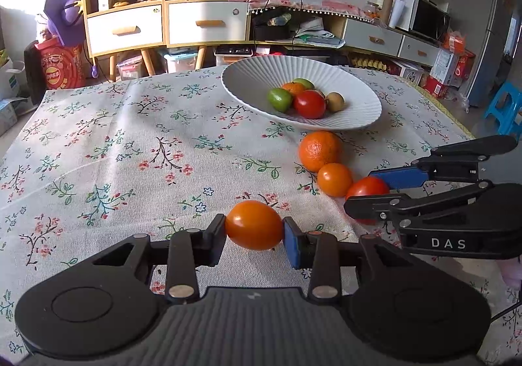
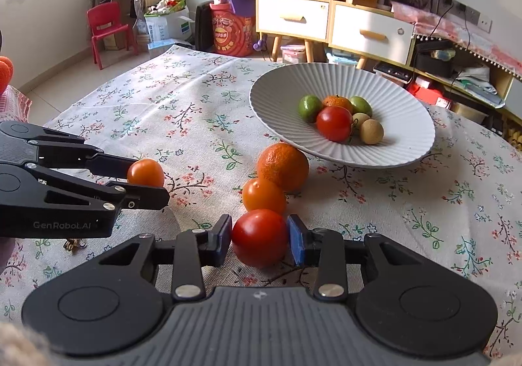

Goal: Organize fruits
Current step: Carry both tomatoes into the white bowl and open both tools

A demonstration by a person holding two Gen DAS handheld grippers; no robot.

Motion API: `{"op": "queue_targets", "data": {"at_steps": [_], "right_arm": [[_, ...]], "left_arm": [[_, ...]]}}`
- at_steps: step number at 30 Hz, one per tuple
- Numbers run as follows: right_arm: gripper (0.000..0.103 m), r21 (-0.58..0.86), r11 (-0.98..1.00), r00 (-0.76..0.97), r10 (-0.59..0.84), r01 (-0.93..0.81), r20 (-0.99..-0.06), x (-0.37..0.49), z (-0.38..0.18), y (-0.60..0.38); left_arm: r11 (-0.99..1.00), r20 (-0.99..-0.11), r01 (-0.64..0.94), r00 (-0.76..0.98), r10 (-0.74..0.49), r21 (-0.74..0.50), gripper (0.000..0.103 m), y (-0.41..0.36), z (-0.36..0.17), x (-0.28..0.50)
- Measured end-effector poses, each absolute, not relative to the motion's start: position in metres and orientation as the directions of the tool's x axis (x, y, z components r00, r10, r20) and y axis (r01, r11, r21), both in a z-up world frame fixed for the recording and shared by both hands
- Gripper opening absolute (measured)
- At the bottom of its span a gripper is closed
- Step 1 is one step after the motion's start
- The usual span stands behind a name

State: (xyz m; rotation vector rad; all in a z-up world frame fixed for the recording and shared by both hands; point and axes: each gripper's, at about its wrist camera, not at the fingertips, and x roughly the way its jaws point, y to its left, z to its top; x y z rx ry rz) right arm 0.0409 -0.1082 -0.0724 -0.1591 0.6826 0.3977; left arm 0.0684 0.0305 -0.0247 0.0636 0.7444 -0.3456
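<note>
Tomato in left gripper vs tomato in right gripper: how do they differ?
Colour: the orange tomato in the left gripper is orange; the red tomato in the right gripper is deep red.
Shape: the orange one looks slightly egg-shaped, the red one rounder.
Neighbours: the orange one sits apart from other fruit; the red one lies right against a small orange fruit.
Shared: both are smooth, glossy, pinched between pads, outside the white bowl.

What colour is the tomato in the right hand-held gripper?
Red tomato, in the right hand-held gripper; the right wrist view shows it best.
</note>
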Motion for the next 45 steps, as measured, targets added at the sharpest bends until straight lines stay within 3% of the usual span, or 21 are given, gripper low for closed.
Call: {"op": "queue_targets", "data": {"at_steps": [26, 36, 45], "right_arm": [[0.032, 0.127, 0.943, 0.767, 0.326, -0.308, -0.553, 0.062, -0.035, -0.149], [0.032, 0.077, 0.945, 0.77, 0.304, -0.318, -0.561, 0.077, -0.03, -0.149], [0.032, 0.096, 0.958, 0.791, 0.279, -0.271, -0.545, 0.129, -0.031, -0.176]], "left_arm": [[0.936, -0.621, 0.338, 0.715, -0.321, -0.095, 0.037, -0.003, 0.006, 0.096], [0.93, -0.628, 0.351, 0.701, -0.338, -0.109, 0.037, -0.005, 0.01, 0.106], [0.932, -0.641, 0.342, 0.691, -0.335, -0.118, 0.037, -0.016, 0.011, 0.168]]}}
